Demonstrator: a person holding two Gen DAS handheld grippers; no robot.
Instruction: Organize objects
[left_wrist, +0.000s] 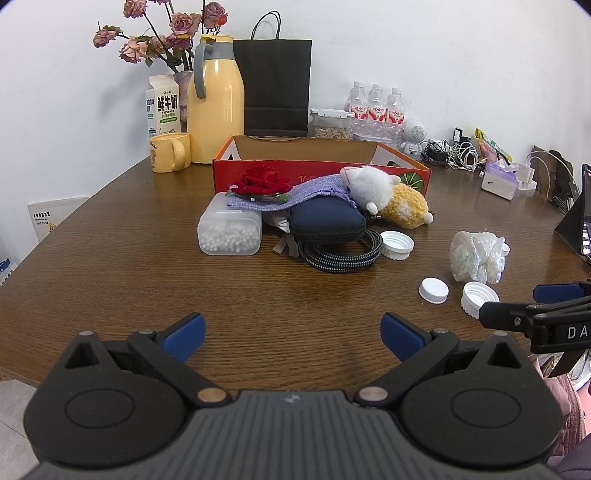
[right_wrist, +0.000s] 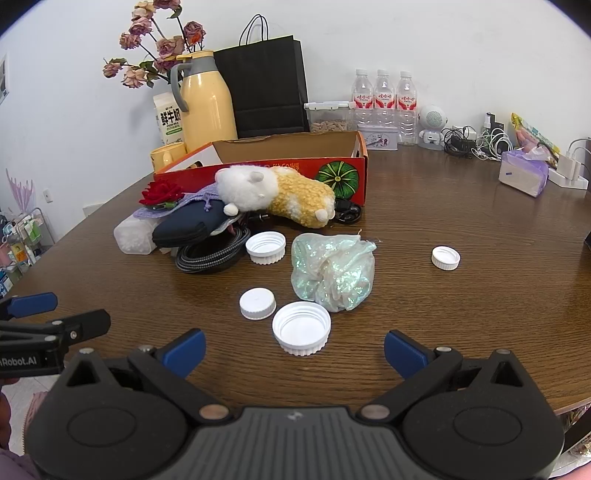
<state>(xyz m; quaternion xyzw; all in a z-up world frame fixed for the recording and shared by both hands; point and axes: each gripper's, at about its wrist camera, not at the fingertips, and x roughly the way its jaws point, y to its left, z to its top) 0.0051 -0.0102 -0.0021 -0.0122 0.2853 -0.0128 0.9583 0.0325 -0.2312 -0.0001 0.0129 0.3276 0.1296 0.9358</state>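
Item: left gripper (left_wrist: 293, 334). We record its jaws spread wide and holding nothing, over bare wood-grain bench (left_wrist: 129, 266), well short of the pile.

Item: right gripper (right_wrist: 294, 350). We record its jaws spread wide and empty. A large white ribbed cap (right_wrist: 301, 327), lying open side up, sits just ahead of them, between the blue pads but not touched.

Item: smaller white cap (right_wrist: 257, 303), closed side up, just beside the large one. A third cap (right_wrist: 265, 247), open side up, lies next to the braided cable coil (right_wrist: 210, 256); a fourth (right_wrist: 446, 257) lies apart to the right.

Item: crumpled iridescent plastic film (right_wrist: 334, 273), pale green, beside the large cap.

Item: pile before the box. We list a frosted rectangular tub of cotton swabs (left_wrist: 229, 230), a navy zip pouch (left_wrist: 327, 221), a lilac knitted cloth (left_wrist: 280, 194) bearing a red fabric rose (left_wrist: 263, 181), and a fluffy white-and-yellow plush toy (left_wrist: 388, 197).

Item: red cardboard box (left_wrist: 321, 168), open-topped, pumpkin print on its front; from here we see nothing inside it.

Item: rear of bench. Yellow jug (left_wrist: 216, 99), yellow mug (left_wrist: 170, 151), milk carton (left_wrist: 162, 105), black paper bag (left_wrist: 273, 86), three water bottles (left_wrist: 376, 107), and a clear lidded container holding pale pieces (left_wrist: 332, 123).
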